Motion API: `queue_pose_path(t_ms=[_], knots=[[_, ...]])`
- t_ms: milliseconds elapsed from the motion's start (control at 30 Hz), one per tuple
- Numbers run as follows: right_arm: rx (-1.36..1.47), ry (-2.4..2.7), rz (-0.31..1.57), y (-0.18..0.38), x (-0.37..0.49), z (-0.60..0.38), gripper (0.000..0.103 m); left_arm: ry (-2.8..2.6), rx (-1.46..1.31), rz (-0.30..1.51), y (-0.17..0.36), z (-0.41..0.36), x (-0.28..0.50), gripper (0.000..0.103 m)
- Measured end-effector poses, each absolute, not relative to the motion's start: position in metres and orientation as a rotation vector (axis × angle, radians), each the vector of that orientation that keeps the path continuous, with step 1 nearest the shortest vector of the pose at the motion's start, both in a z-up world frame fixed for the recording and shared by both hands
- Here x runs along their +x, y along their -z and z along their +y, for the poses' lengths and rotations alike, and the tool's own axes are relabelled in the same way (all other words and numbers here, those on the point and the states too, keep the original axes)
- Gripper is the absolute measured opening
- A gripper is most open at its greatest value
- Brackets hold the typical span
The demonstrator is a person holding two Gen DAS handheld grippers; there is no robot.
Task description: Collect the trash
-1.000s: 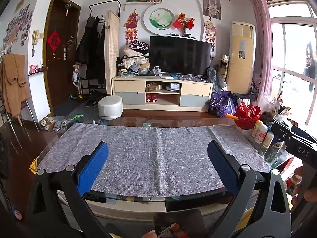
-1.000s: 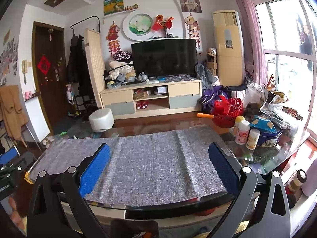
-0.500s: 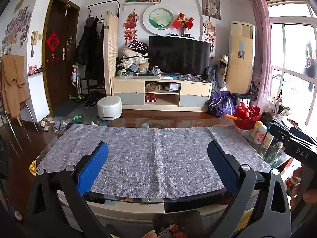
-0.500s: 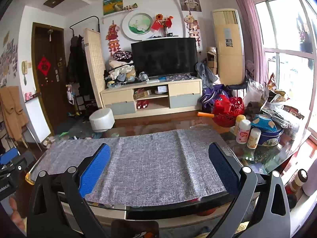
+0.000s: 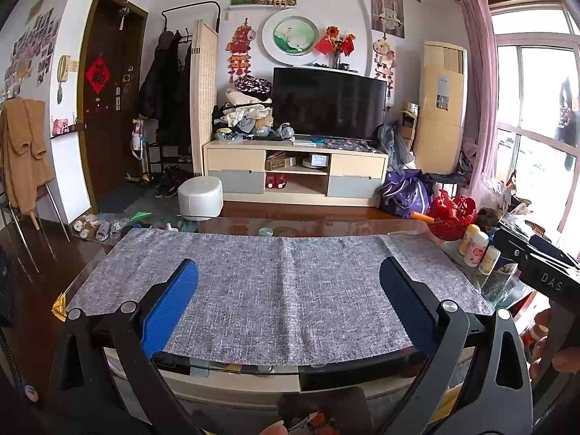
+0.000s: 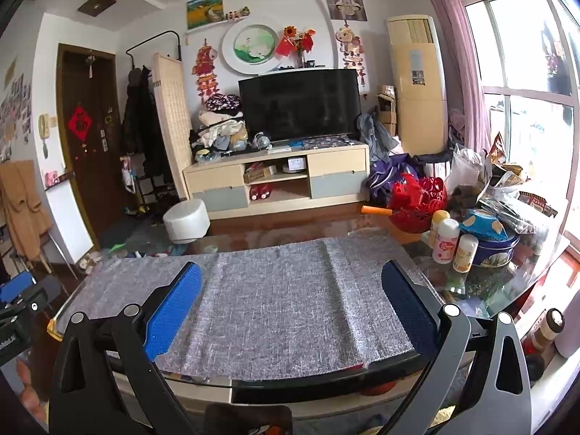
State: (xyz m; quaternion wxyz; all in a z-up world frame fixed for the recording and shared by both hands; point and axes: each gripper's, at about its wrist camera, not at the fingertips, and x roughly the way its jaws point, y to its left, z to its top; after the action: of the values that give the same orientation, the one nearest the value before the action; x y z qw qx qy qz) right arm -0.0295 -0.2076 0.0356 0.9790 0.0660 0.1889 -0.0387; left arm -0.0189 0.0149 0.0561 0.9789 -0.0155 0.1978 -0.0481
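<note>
Left hand-held gripper [image 5: 288, 301] and right hand-held gripper [image 6: 291, 302] both spread wide with blue-padded fingers [image 5: 170, 308] holding nothing, hovering above near edge of glass-topped counter [image 6: 482, 290]. Grey woven cloth mat [image 5: 282, 282] covers counter middle; no trash visible on it. Right end: white plastic bottles [image 6: 446, 241], blue round tin [image 6: 493, 250], red openwork basket [image 6: 417, 203], crumpled foil snack bags [image 6: 507, 185].

A lived-in home living room. A dark television [image 5: 328, 103] stands on a low cabinet [image 5: 295, 172] at the far wall, with coats [image 5: 165, 83] hung by the brown door [image 5: 105, 101] at far left. Near, a glass tabletop [image 6: 482, 286] carries a grey cloth [image 5: 275, 290]; slippers [image 5: 98, 226] lie on the floor.
</note>
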Motion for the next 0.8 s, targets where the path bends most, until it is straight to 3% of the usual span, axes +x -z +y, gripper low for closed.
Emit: queue_pose_path(t_ms=[800], knots=[[0.135,0.097,0.398,-0.0327,-0.0384,-0.2011,0.100,0.097,-0.045,0.412,-0.0521,0.0135,-0.0193,0.095]])
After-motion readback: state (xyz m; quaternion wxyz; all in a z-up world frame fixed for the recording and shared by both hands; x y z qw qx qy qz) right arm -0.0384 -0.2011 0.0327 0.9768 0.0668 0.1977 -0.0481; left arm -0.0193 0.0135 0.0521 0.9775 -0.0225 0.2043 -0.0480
